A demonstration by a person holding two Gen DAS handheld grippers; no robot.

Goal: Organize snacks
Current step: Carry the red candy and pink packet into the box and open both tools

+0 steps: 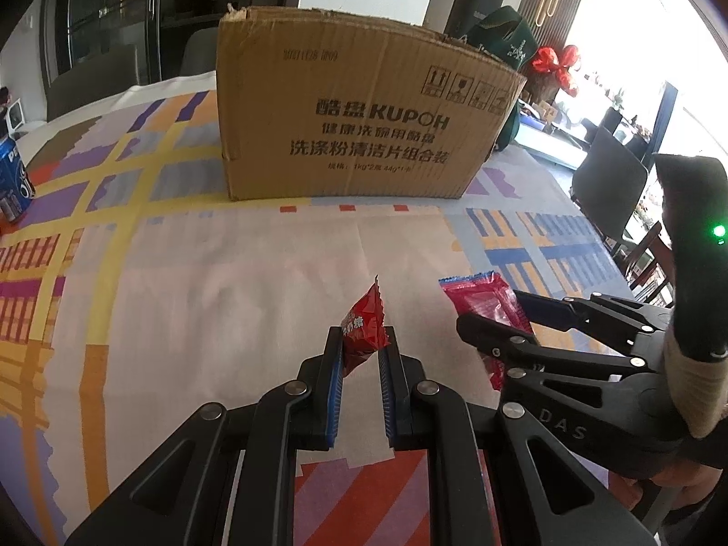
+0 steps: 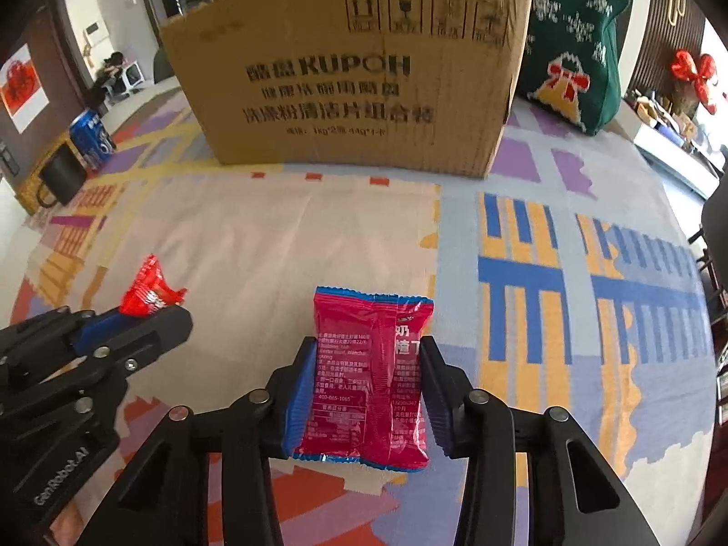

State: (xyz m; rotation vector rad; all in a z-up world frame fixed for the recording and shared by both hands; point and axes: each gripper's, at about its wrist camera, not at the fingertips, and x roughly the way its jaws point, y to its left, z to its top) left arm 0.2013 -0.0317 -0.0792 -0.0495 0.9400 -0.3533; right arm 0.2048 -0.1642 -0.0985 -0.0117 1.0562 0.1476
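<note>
My left gripper (image 1: 361,341) is shut on a small red candy packet (image 1: 364,325), held above the tablecloth; it also shows in the right wrist view (image 2: 152,291). My right gripper (image 2: 368,355) is shut on a flat magenta snack packet (image 2: 371,373), which also shows in the left wrist view (image 1: 484,302). A brown cardboard box (image 1: 359,109) marked KUPOH stands on the table beyond both grippers, its top open; in the right wrist view (image 2: 355,68) it fills the far middle. Its inside is hidden.
A patterned tablecloth (image 2: 255,236) covers the table. A blue drink can (image 2: 91,139) and a dark mug (image 2: 63,177) stand at the far left. A green knitted bag (image 2: 578,41) sits right of the box. Chairs (image 1: 609,182) stand past the right edge.
</note>
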